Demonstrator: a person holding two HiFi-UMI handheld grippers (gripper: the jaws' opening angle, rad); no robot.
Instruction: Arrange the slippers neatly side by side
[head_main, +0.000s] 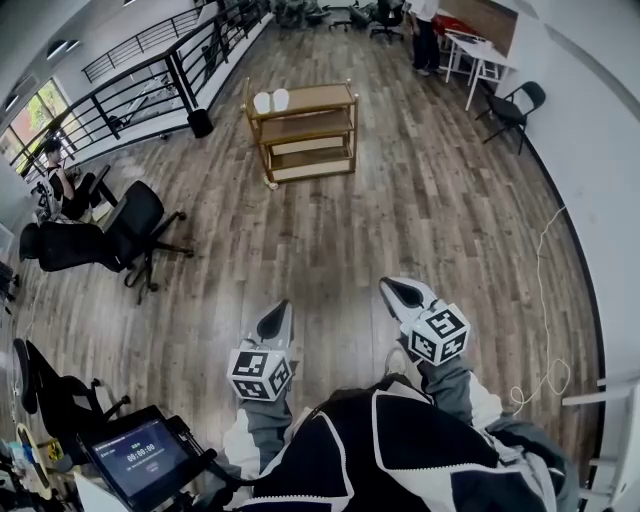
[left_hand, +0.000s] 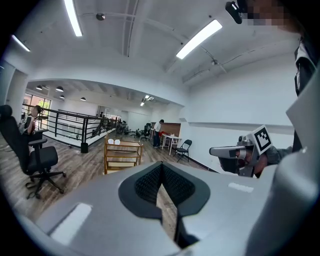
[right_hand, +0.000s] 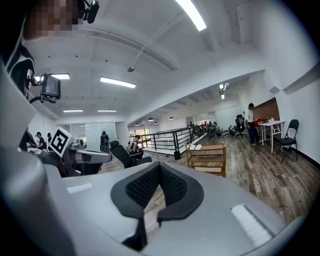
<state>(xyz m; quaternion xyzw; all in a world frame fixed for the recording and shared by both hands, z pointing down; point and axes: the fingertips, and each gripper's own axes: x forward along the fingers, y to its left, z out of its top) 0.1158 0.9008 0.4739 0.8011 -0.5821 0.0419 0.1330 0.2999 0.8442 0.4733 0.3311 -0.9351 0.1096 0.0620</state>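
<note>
Far across the room, two white slippers (head_main: 262, 101) sat too distant for detail | atop one three-tier wooden trolley (head_main: 322, 97) | left gripper (head_main: 281, 310), right gripper (head_main: 394, 288): both clenched, empty.

Rack: a wooden rack (head_main: 305, 130) stands well ahead of you on the plank floor (head_main: 420, 220).
Chairs: a black office chair (head_main: 135, 225) is on your left, a folding chair (head_main: 515, 108) by the right wall.
Railing: a black railing (head_main: 150, 80) runs along your far left.
Table: a white table (head_main: 480, 55) is at far right, with a standing person (head_main: 425, 35) beside it.
Cable: a white cable (head_main: 545, 300) trails along your right.
Screen: a lit screen (head_main: 140, 455) sits at your lower left.
</note>
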